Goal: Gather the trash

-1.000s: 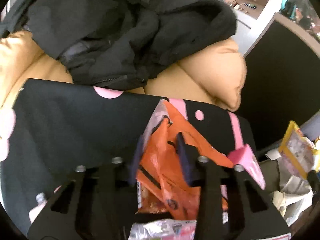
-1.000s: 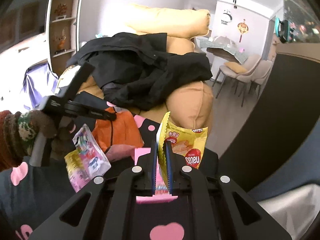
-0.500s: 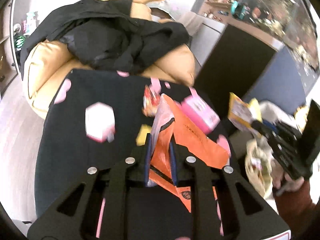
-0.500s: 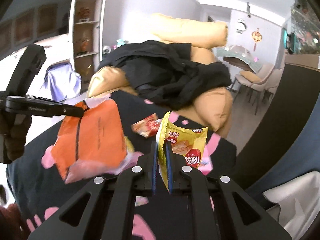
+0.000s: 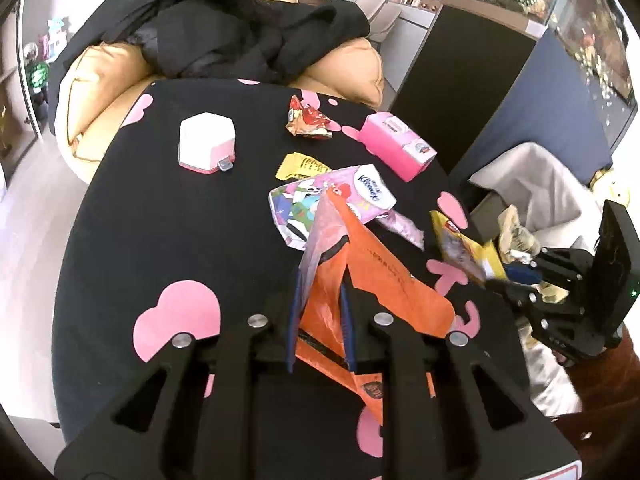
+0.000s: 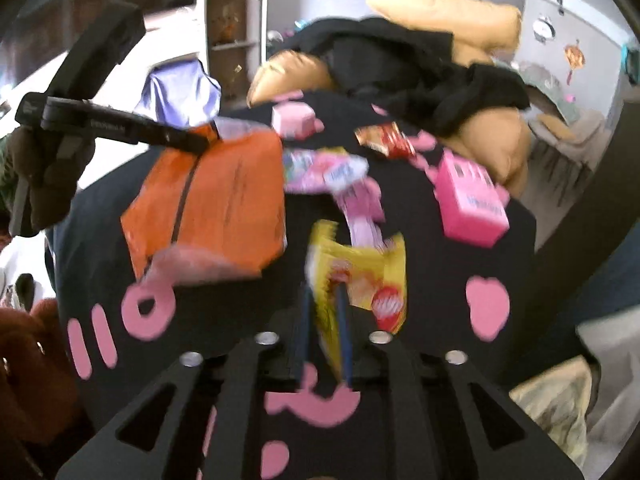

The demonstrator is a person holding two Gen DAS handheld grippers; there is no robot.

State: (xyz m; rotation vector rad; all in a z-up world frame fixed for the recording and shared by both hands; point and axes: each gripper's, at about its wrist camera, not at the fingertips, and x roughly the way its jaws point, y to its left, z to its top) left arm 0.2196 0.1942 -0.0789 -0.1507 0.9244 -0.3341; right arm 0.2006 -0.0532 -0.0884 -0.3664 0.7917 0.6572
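My left gripper (image 5: pixel 320 280) is shut on an orange plastic bag (image 5: pixel 372 280) and holds it above the black table (image 5: pixel 160 220); the bag also shows in the right wrist view (image 6: pixel 216 196). My right gripper (image 6: pixel 325 300) is shut on a yellow snack wrapper (image 6: pixel 360 276), which also shows in the left wrist view (image 5: pixel 464 252) near a white-lined trash bin (image 5: pixel 536 192). On the table lie a red wrapper (image 5: pixel 308 120), a small yellow wrapper (image 5: pixel 302 166), a Kleenex tissue pack (image 5: pixel 332 200) and a pink wrapper (image 5: pixel 404 228).
A pink box (image 5: pixel 396 146) and a white and pink hexagonal device (image 5: pixel 206 142) stand on the table. Behind it is a tan sofa (image 5: pixel 352 68) with black clothes (image 5: pixel 224 28). A dark cabinet (image 5: pixel 452 64) stands at the right.
Both grippers have pulled back and risen over the table with their loads. The right gripper has swung toward the trash bin; its view is now blurred.
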